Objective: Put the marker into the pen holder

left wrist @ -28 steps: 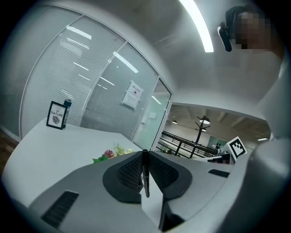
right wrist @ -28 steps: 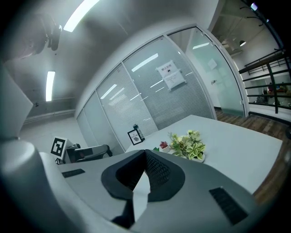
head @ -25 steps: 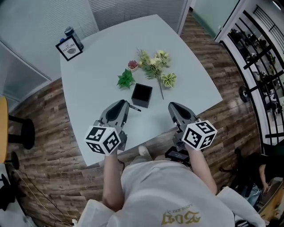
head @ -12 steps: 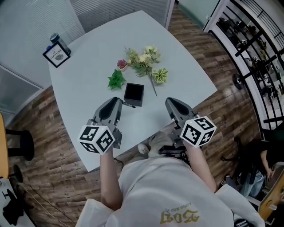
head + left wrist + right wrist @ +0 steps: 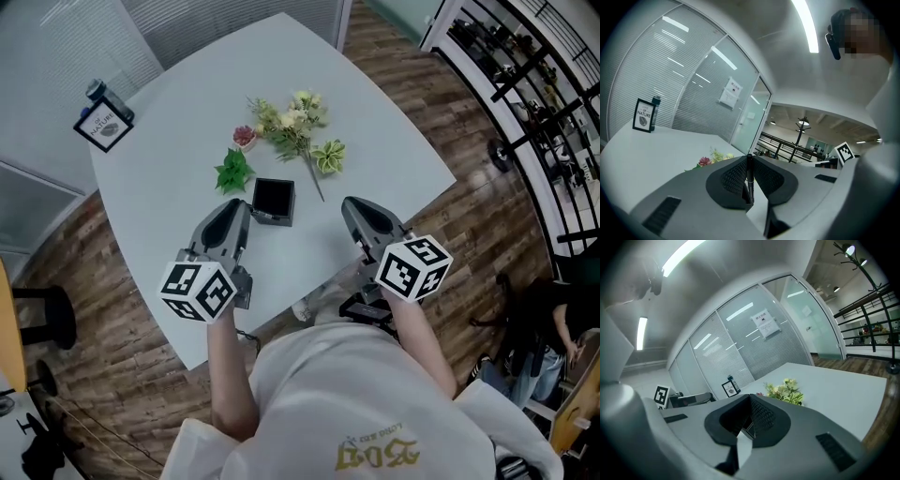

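Note:
A thin black marker [image 5: 749, 178] stands upright between the pads of my left gripper [image 5: 749, 158], which is shut on it. In the head view the left gripper [image 5: 242, 207] sits just left of the black square pen holder [image 5: 274, 199], with its tip close to the holder's near left corner. The marker itself is hard to make out there. My right gripper [image 5: 350, 205] hovers to the right of the holder, near the table's front edge. In the right gripper view its jaws [image 5: 751, 400] are closed with nothing held.
A bunch of artificial flowers [image 5: 292, 122] and a small green plant [image 5: 232, 172] lie just beyond the holder on the pale table [image 5: 178, 84]. At the table's far left corner stand a framed sign [image 5: 103, 127] and a bottle [image 5: 96, 91].
The left gripper, still holding the marker, has edged forward and closer to the holder's left side. The right gripper has moved forward a little too. The head camera has shifted.

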### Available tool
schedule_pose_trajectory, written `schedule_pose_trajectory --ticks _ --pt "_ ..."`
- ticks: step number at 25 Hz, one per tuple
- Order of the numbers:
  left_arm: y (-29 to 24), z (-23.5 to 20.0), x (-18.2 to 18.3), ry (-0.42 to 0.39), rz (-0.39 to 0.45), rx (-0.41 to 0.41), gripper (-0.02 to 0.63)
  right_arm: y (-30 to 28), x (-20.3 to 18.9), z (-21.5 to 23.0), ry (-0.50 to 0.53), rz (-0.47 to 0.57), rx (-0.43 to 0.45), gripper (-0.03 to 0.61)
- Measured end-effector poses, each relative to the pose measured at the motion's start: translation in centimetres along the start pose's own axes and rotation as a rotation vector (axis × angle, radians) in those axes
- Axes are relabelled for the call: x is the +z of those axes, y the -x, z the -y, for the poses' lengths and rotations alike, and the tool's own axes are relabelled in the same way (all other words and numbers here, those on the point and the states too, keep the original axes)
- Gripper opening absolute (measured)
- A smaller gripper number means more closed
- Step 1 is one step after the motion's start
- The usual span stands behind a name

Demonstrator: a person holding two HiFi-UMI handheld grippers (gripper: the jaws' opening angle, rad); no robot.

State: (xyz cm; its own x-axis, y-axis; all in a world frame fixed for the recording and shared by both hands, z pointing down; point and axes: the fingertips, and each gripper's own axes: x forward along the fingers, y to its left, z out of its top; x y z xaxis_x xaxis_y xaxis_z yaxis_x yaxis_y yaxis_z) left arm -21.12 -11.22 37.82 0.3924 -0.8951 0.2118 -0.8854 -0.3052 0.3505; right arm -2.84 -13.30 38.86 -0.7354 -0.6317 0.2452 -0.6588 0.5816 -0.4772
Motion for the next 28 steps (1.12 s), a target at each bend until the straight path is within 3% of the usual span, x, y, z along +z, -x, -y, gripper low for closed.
schedule_pose_trajectory --ticks 14,28 --pt "-5.4 -3.9 -0.1 0.043 -0.038 0.012 0.048 -4.3 0.4 4.2 -0.029 -0.067 -0.035 0.017" --pt "-8.7 -6.4 -4.0 0.033 -0.152 0.056 0.048 -7.3 -1.1 7.2 -0.060 -0.148 -0.041 0.017"
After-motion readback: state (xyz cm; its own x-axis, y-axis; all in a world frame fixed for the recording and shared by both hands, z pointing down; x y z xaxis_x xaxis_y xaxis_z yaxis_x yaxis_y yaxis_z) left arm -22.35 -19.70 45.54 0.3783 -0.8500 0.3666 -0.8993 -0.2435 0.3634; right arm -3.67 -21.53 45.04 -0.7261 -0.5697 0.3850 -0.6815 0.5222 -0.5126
